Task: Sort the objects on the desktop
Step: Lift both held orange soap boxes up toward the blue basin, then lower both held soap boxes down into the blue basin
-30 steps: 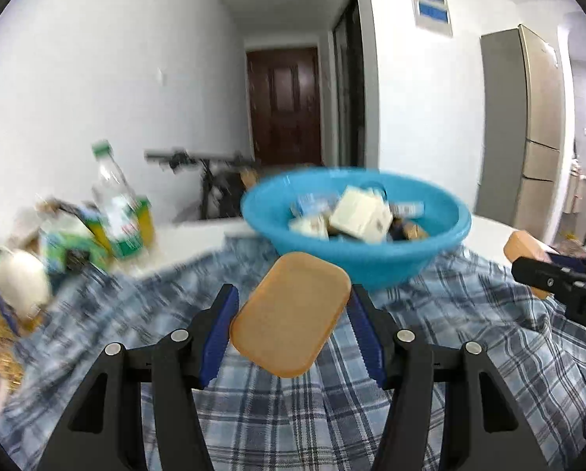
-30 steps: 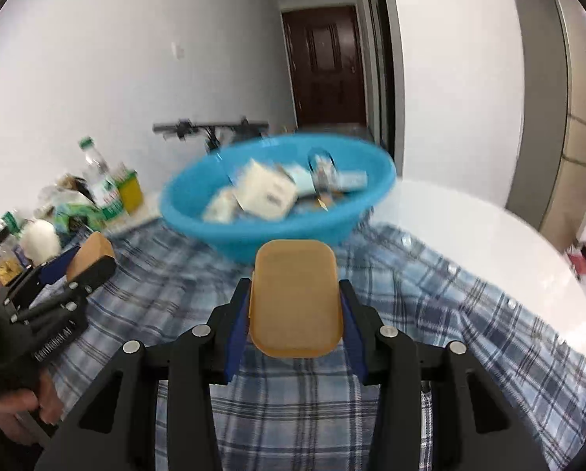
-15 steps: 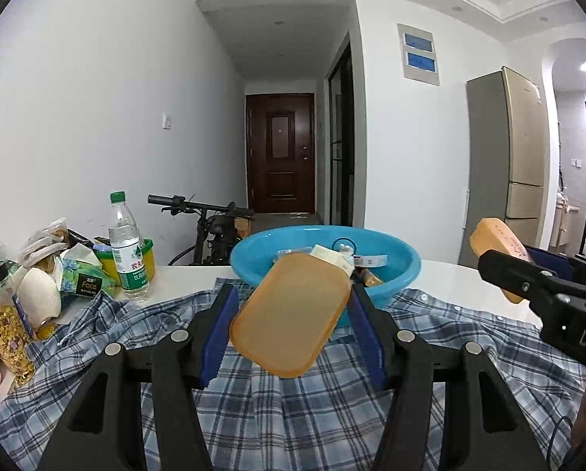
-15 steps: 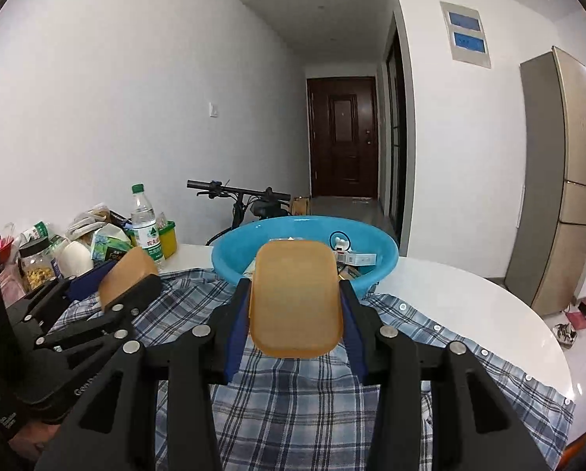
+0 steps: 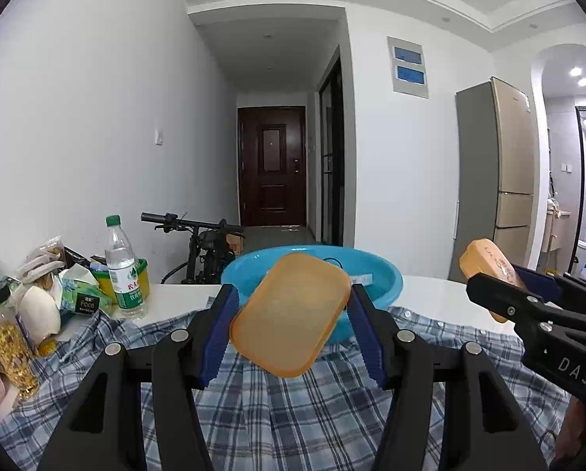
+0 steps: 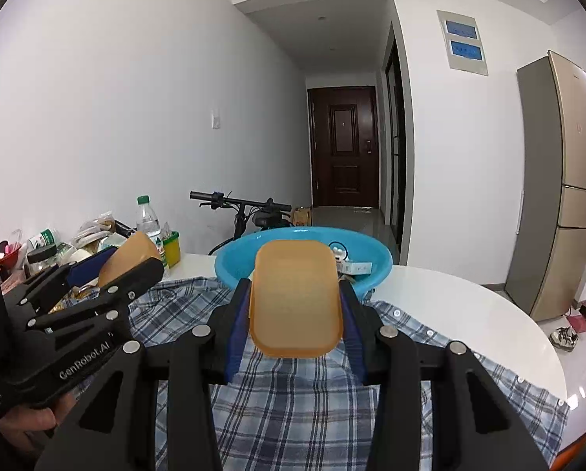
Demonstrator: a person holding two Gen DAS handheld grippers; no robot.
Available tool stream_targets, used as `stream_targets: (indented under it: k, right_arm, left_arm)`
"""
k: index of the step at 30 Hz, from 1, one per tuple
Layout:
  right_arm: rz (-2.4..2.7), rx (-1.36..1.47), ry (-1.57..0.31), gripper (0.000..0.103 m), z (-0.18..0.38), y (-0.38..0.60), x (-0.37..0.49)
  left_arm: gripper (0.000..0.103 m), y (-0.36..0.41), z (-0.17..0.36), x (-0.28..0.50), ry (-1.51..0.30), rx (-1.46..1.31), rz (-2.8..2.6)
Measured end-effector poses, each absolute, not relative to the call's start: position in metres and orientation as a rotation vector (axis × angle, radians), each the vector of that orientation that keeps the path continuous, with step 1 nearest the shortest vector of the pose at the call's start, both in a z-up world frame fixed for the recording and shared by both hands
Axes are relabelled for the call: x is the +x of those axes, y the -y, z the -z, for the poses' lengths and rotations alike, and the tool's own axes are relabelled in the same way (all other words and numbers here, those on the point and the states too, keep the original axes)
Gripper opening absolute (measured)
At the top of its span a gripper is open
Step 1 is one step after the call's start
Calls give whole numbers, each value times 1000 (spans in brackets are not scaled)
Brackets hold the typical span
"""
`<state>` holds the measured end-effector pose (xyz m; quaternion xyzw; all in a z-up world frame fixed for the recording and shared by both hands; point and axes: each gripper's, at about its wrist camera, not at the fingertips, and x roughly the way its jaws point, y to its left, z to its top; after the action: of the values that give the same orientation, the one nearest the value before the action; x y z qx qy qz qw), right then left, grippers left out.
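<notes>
- Left tongs [image 5: 291,327] grip tilted orange plastic lid [image 5: 291,314]; right tongs [image 6: 294,316] grip another.
- Round blue plastic basin [image 6: 230,265] just beyond, on plaid cloth [image 6: 312,412].
- Clear water bottle [image 5: 122,271], snack clutter left on white bench [image 6: 469,306].

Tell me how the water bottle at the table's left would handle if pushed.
The water bottle stands tall and narrow, so it would probably tip rather than slide. It looks mostly full, likely heavy for its size. The packets crowding it might catch its fall.
</notes>
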<state>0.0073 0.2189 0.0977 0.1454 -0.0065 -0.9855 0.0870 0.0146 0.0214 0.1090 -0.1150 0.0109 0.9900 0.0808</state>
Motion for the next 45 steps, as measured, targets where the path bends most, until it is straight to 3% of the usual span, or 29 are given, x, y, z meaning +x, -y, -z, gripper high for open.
stream_targets:
  k: [21,33,45]
  right_arm:
    - [2967,269,24,41,-140,-224,15]
    - [2990,76,18,41,-199,-227,-10]
    - [2988,28,-8,41,-216,-219,-47]
  left_arm:
    - [60,-26,-173,39,-61,-132,-2991]
    - [60,-33,-232,6,-49,49,-2989]
    - [60,-27,-246,-47,-45,39,-3006]
